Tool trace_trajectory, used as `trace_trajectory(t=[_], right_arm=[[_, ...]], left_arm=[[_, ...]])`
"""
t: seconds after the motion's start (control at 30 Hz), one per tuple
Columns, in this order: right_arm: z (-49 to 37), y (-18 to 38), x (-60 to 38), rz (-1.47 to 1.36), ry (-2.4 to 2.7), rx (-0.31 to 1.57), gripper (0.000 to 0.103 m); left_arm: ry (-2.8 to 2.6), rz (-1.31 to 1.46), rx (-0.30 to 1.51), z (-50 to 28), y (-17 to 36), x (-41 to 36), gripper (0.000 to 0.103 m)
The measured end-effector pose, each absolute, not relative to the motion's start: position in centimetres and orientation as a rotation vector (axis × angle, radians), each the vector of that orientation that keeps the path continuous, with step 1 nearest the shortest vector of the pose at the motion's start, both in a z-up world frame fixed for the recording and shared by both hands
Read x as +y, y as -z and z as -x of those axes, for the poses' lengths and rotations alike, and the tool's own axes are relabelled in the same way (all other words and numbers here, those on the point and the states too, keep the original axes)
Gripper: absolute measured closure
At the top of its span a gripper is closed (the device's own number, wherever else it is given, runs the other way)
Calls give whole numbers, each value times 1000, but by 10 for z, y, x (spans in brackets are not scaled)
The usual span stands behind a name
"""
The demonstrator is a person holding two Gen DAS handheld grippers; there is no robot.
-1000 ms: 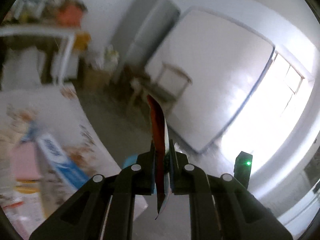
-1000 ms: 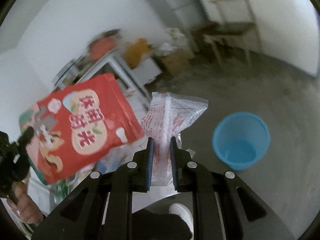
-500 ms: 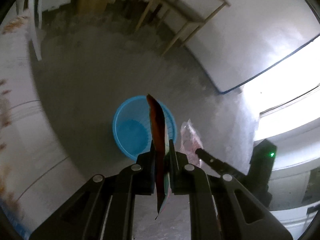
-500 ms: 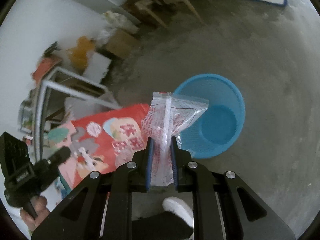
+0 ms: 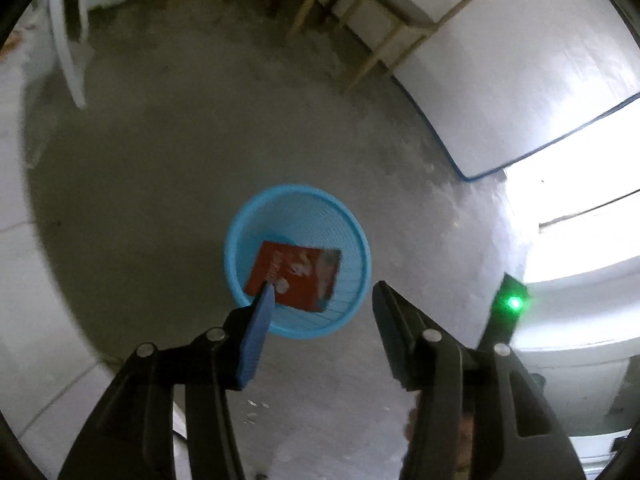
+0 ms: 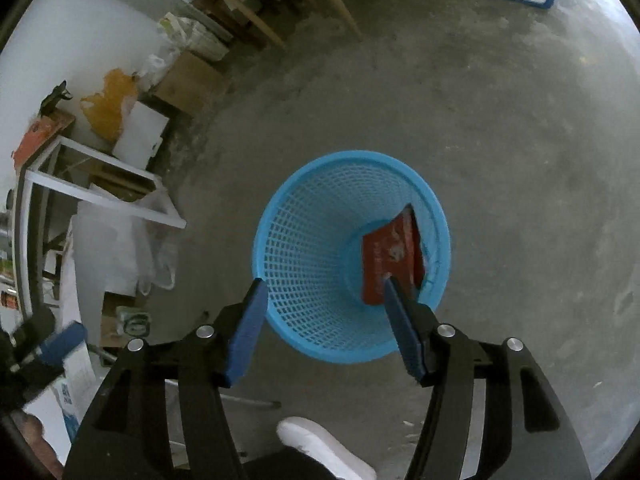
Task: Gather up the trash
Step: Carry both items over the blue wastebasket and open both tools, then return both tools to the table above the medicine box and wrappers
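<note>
Left gripper (image 5: 322, 300), right gripper (image 6: 322, 294): jaws opening, nothing between. Red packet (image 6: 390, 260) leans on blue basket (image 6: 304, 248) wall, centre frame; may hang up, block later drops.

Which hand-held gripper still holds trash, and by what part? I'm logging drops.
Neither. Left hand-held gripper and right hand-held gripper are opening, empty; the red packet lies in the blue basket.

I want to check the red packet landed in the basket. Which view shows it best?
Left wrist: the red packet lies face up inside the basket. The right wrist view shows it foreshortened against the basket wall, partly behind a finger.
</note>
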State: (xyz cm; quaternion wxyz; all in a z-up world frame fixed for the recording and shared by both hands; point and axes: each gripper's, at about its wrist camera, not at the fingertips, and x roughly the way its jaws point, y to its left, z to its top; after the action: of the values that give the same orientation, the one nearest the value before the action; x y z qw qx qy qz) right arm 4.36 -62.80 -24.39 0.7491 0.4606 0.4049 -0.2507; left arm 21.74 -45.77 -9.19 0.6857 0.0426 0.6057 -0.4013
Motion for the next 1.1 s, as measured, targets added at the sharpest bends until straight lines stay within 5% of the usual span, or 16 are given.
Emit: trace_trajectory(t=[0.27,0.43,0.8,1.1], right_arm=[[-23,192,-594,-830,560,883,33],[-14,124,-541,-561,593,841,7],[-35,34,-369,-49,413,690,8],[-55,4,-263,-106,-47,614,8]], left_arm=[[965,-113,1184,-194,19,-373,53],[1027,-105,1100,-170,-28,-291,53],[697,96,846,-143,-65,-2,51],[544,180,777,-82,-24,123,41]])
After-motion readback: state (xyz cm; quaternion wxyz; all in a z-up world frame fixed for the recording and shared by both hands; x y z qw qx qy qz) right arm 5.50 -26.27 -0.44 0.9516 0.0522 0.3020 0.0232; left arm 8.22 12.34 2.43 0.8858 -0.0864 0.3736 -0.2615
